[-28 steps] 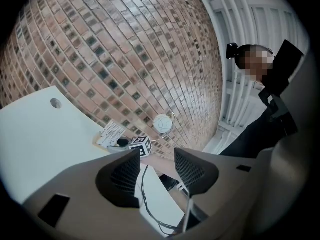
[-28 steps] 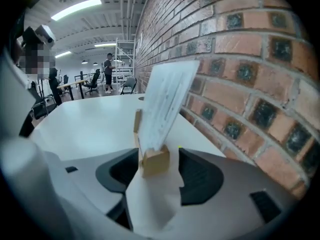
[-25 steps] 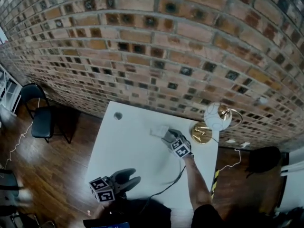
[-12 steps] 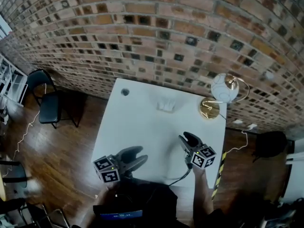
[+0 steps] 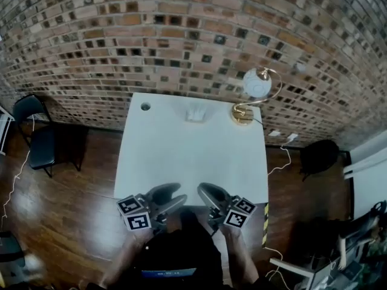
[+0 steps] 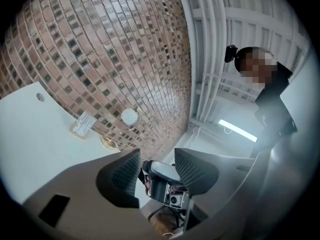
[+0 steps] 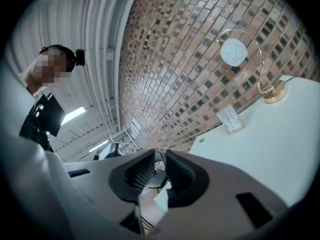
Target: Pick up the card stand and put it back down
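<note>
The card stand (image 5: pixel 196 112), a small clear holder with a white card, stands upright on the white table (image 5: pixel 187 156) near its far edge. It also shows far off as the card stand (image 6: pixel 83 123) and the card stand (image 7: pixel 230 119). Both grippers hover at the table's near edge, far from it. My left gripper (image 5: pixel 174 197) is open; through the gap of the left gripper (image 6: pixel 156 159) only the other gripper's body shows. My right gripper (image 5: pixel 204 193) is closing, and the right gripper (image 7: pixel 160 161) has a narrow slit with nothing in it.
A brass lamp with a white globe (image 5: pixel 251 95) stands at the table's far right corner. A round cable hole (image 5: pixel 145 106) sits at the far left. A brick wall (image 5: pixel 181 35) backs the table. A black chair (image 5: pixel 39 135) stands on the wood floor to the left.
My right gripper has drawn back from the card stand at the far side to the near edge, and its jaws have narrowed. The card stand stays on the table. The left gripper barely moved.
</note>
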